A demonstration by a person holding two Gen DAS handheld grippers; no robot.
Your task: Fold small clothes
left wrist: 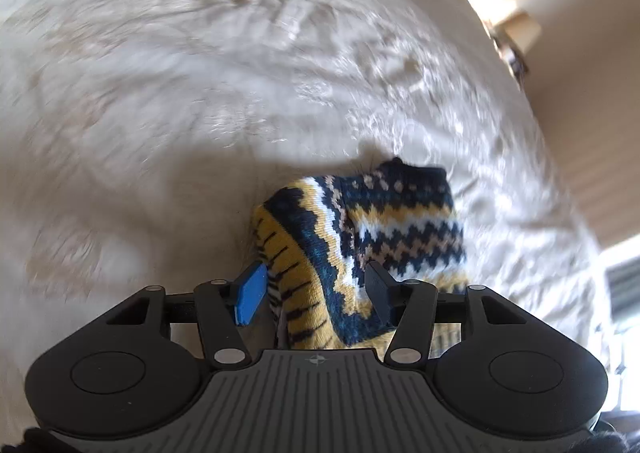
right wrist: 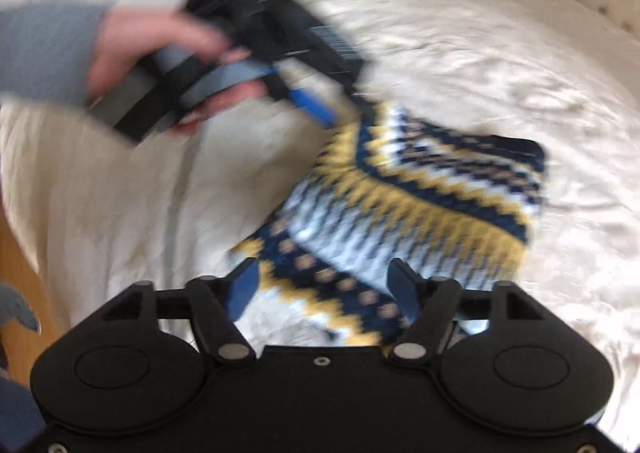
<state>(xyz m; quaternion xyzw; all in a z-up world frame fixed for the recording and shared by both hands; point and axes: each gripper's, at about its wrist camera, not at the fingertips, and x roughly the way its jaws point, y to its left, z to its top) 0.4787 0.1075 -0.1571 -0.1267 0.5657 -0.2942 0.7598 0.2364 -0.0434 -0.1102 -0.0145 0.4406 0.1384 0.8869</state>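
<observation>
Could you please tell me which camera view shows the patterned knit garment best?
The right wrist view: though blurred, it shows most of the knit garment spread on the bedspread. The left wrist view is sharper but shows only a bunched part.

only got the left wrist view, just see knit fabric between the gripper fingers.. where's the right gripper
observer: the right gripper is open, poised over the near edge of the knit garment.
operator: is the knit flat or bunched
observer: mostly spread on the bedspread, rising to a peak at the left gripper.
operator: how close to the bed edge
observer: close; wooden floor shows past the edge beside it.
</observation>
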